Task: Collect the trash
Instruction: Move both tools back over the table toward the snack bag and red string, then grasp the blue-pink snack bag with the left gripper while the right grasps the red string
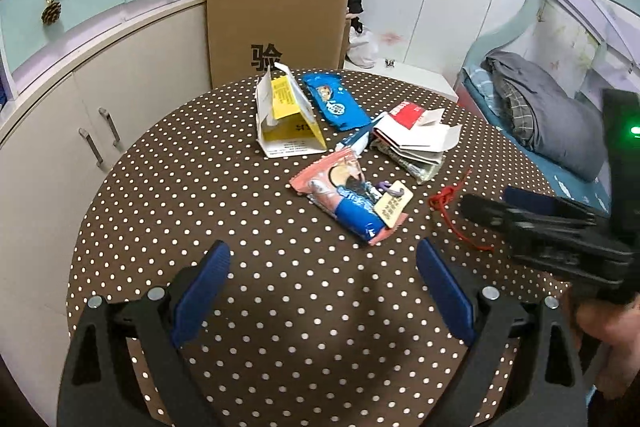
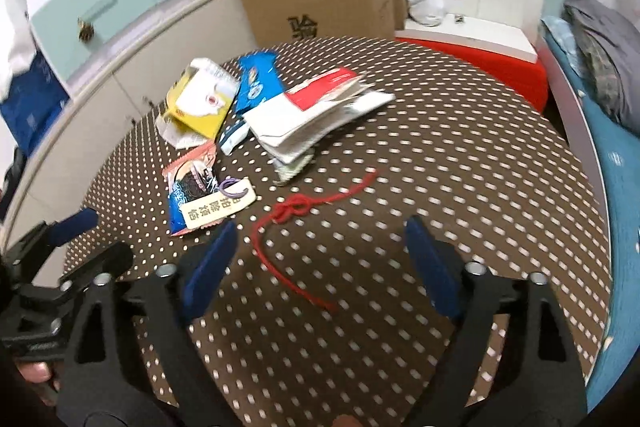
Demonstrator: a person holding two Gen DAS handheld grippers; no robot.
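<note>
Trash lies on a round brown polka-dot table (image 1: 192, 163): a torn yellow-and-white carton (image 1: 286, 115), a blue wrapper (image 1: 334, 101), a red-and-white stack of folded paper (image 1: 416, 135), a pink-and-blue snack wrapper (image 1: 340, 191) with a wooden tag (image 1: 394, 205) on it, and a knotted red string (image 1: 448, 203). My left gripper (image 1: 322, 251) is open over bare cloth, short of the snack wrapper. My right gripper (image 2: 322, 227) is open, with the red string (image 2: 296, 211) lying on the table between its fingers, untouched. The tag (image 2: 218, 209) sits just left of the right gripper's left fingertip.
A tall cardboard box (image 1: 276, 27) stands behind the table. Cream cabinets (image 1: 100, 99) curve along the left. On the right is a bed with grey bedding (image 1: 540, 115), and a red, white-topped block (image 2: 480, 67) stands beyond the table's far edge. A hand (image 1: 600, 323) holds the right gripper.
</note>
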